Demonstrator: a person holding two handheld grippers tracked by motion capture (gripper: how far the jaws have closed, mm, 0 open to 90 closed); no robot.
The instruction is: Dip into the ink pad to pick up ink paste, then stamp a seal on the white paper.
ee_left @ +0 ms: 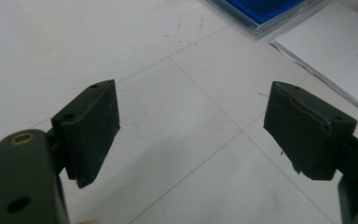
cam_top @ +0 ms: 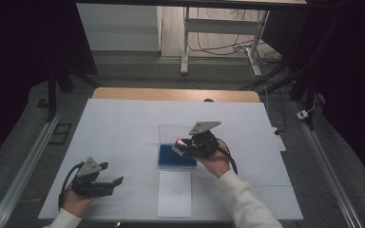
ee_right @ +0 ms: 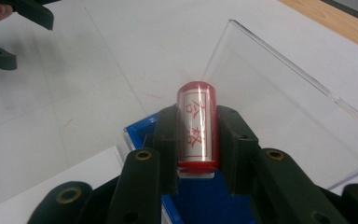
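Desk (cam_top: 123, 123): white top with a wood strip along the far edge, seen whole from the high view; faint seam lines and small red pen marks on the surface are readable from the two gripper views.
Right gripper (cam_top: 183, 145): held over the middle of the desk, above the blue tray; grey three-cornered plate on top, cable looping off toward the person's sleeve.
Right jaws: closed on the stamp from both sides, pads against its body, per the right gripper view.
Stamp (ee_right: 197, 126): red cylinder with a clear sleeve and red characters on white; lies along the jaws, capped end pointing away from the camera. In the high view it is a small red and white spot (cam_top: 177, 143) at the jaw tips, characters unreadable.
Blue tray (cam_top: 177, 156): flat, blue inside, mid-desk, directly under the right gripper.
Clear lid (ee_right: 298, 88): transparent sheet standing tilted beyond the stamp, edges sharp in the right gripper view; barely a pale outline past the tray in the high view.
Paper (cam_top: 175, 194): white sheet just near-side of the tray; its corner and the tray corner show at upper right of the left gripper view.
Left gripper (ee_left: 191, 126): near-left area of the desk, well apart from the tray.
Left jaws: wide apart, nothing between the pads; bare desk under them.
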